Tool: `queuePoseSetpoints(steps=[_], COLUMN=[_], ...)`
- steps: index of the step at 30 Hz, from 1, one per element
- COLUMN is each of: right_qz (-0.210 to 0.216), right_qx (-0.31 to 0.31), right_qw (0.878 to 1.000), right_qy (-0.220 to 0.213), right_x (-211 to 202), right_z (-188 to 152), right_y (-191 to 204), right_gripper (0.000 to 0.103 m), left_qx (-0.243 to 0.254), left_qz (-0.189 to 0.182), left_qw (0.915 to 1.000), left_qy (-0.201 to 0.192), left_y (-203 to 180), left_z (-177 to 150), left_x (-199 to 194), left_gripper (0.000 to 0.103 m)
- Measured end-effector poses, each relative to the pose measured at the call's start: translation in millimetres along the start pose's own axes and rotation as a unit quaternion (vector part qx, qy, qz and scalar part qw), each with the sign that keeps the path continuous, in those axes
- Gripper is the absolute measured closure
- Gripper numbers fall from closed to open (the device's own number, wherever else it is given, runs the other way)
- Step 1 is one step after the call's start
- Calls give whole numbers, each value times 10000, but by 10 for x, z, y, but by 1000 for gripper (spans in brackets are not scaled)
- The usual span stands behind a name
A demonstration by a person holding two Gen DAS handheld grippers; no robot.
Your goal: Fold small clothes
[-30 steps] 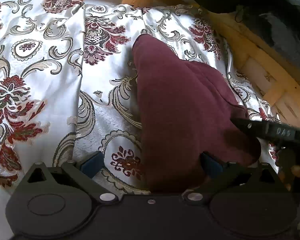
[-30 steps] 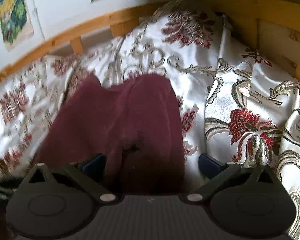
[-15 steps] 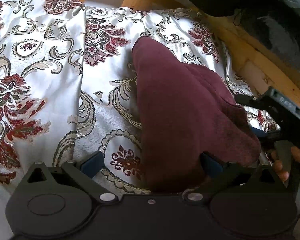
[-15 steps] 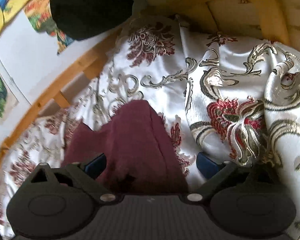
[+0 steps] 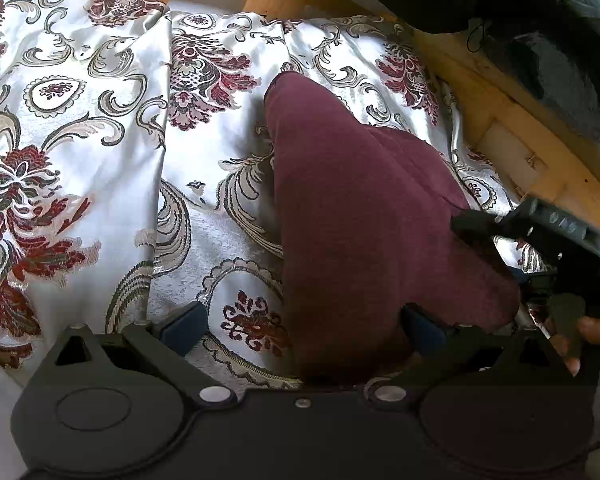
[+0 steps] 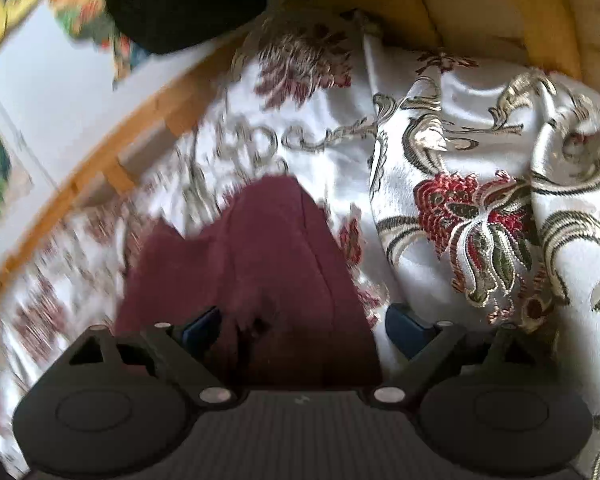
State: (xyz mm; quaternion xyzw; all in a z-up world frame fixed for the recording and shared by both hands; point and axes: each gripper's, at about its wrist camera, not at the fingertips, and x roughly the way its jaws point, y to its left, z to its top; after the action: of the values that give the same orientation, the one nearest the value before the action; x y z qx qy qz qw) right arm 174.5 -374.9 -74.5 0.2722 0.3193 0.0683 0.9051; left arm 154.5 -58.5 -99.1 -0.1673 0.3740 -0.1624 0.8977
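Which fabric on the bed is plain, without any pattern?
The maroon garment in the middle: plain dark red all over, while the shiny white bedspread beneath it carries red flowers and grey scrolls.

Wooden bed frame (image 5: pixel 480 92), perhaps white wall (image 6: pixel 60 92).

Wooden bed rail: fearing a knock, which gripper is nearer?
Right. Right gripper, jaws closing around the maroon garment, is beside the rail; left gripper sits farther in, astride the garment.
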Motion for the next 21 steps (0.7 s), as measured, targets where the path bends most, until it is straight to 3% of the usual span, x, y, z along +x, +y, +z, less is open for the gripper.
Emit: queuePoseSetpoints(steps=[3,5,7,11,13,15,21], right_qz=[402,399,154,61,78,92,149], right_qx=[608,842,830,636,636,628,619], right_qw=[9969,9948,9956,9977,9979,9979,9979], right_qy=[-298,-423,-405,-212,-135,-84,-97], right_x=[-27,-1,34,110,134,147,112], right_z=[53,83,88,73,72,60,52], right_y=[-112,-170,-183,-193,-194,-194,-201], right_gripper=[8,12,32,49,65,75,82], left_qx=[0,0,0,0,4,8,2], left_qz=[0,4,16,19,25,26,27], left_qw=[10000,10000,10000,10000,10000,10000,10000], left_qy=[-3,-4,-12,-16,-22,-25,-25], left_y=[-2,-1,-5,-6,-9,-11,-15], left_z=[-1,-2,-5,-7,-7,-8,-6], left_x=[2,1,1,-3,-5,-8,-8], left_gripper=[1,1,1,1,1,1,1])
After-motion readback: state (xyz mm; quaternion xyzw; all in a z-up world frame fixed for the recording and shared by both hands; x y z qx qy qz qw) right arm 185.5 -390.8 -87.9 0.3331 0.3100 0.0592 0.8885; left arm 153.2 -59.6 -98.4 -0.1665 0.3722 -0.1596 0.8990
